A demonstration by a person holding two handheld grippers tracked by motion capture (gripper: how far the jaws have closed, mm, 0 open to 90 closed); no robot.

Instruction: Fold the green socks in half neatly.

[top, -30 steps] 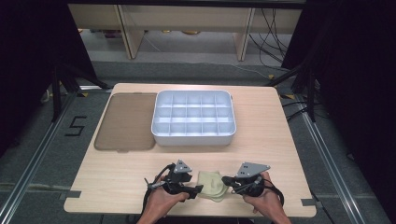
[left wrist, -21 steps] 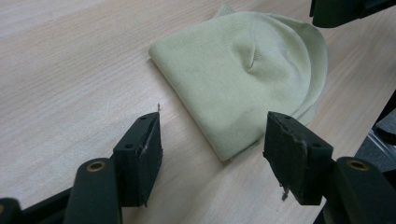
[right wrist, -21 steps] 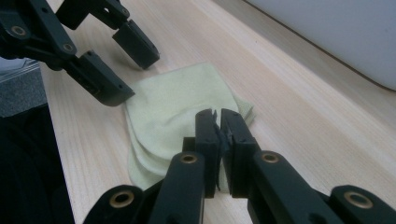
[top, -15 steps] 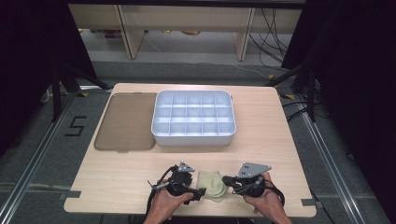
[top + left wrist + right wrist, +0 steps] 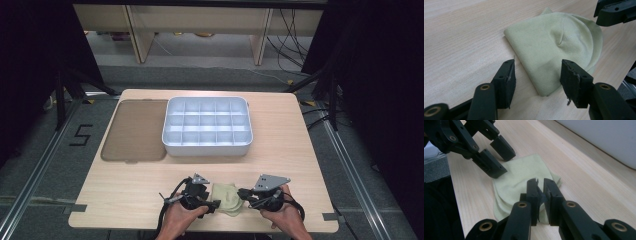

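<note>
A folded cloth (image 5: 228, 198) lies at the near edge of the table (image 5: 285, 150). Farther back sits a box with many little compartments (image 5: 207, 126), and a flat lid (image 5: 136, 130) lies just left of it.

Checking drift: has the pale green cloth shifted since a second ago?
No. The cloth lies at the same spot below the white tray, near the table's front edge.

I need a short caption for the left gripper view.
Open left gripper over the corner of a folded pale green cloth on a wooden table.
</note>
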